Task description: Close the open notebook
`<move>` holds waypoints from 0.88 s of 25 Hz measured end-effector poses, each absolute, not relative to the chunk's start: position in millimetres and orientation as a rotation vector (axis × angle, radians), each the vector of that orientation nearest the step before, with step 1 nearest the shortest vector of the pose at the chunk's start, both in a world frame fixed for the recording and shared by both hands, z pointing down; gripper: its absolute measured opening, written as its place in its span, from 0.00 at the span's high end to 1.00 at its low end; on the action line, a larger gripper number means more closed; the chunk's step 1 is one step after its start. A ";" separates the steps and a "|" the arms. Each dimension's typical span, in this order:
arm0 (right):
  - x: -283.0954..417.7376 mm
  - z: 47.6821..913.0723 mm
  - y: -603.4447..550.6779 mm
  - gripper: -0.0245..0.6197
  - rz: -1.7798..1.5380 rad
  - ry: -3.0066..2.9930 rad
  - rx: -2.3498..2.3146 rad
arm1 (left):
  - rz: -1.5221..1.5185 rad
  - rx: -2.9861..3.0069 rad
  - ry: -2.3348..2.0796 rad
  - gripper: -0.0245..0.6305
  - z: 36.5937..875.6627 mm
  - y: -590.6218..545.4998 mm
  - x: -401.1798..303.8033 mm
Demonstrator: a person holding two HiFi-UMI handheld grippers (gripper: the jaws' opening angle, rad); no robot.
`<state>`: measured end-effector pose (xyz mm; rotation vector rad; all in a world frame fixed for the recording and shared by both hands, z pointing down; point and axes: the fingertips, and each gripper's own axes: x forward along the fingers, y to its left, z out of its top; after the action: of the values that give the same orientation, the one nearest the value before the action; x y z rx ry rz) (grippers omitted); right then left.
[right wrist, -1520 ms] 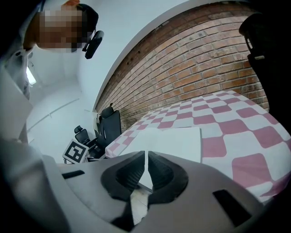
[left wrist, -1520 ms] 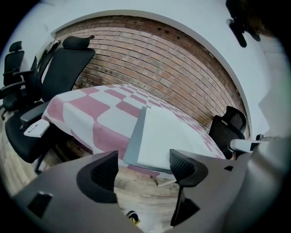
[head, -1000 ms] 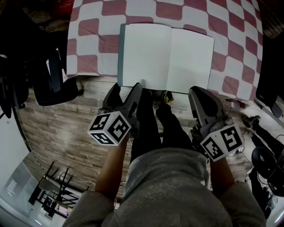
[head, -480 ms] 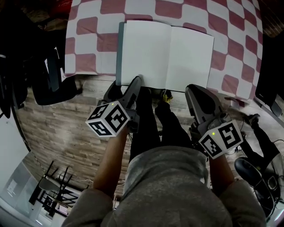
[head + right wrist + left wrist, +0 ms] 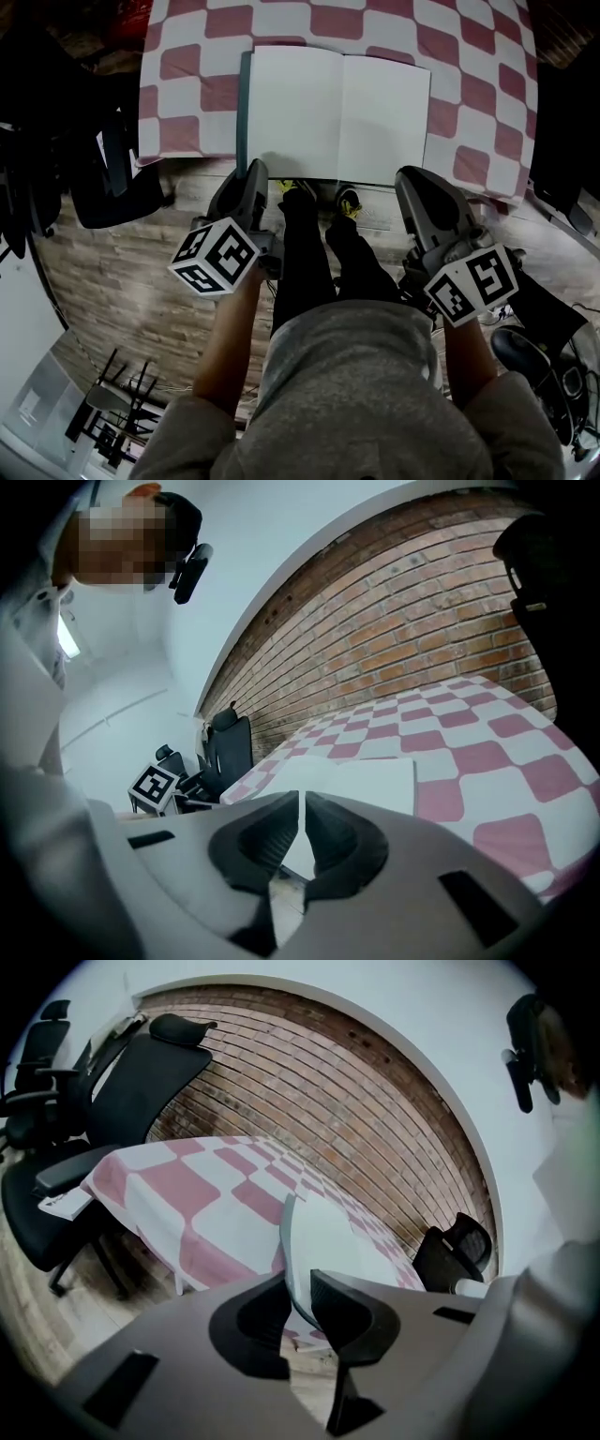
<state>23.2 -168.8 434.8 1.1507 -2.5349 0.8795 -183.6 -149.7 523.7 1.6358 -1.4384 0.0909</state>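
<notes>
the open notebook (image 5: 337, 112) lies on the red-and-white checked counter (image 5: 187, 56), by its near edge. the left tongs (image 5: 298, 1290) have just been closing and seem to pinch the notebook's left cover at its near corner. the right tongs (image 5: 300, 803), pressed together and empty, hover off the notebook's near right corner.

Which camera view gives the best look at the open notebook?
The head view: it looks down on nearly the whole notebook, both blank pages open on the checked cloth. The left gripper view catches only its near edge, almost edge-on. The right gripper view shows the pages low and foreshortened.
</notes>
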 end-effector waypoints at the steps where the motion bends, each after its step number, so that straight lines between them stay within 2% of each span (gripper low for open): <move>1: 25.5 432.0 -169.0 0.90 0.874 -2.540 1.158 | 0.094 1.644 -1.445 0.85 520.4 -150.3 -183.1; 22: 82.7 373.1 -162.2 0.90 0.727 -2.608 1.296 | 0.231 1.895 -1.498 0.89 446.7 -151.4 -137.2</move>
<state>82.7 -162.2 373.1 1.2955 -2.6085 0.7273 -137.2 -151.4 446.7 1.8955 -1.4984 0.2305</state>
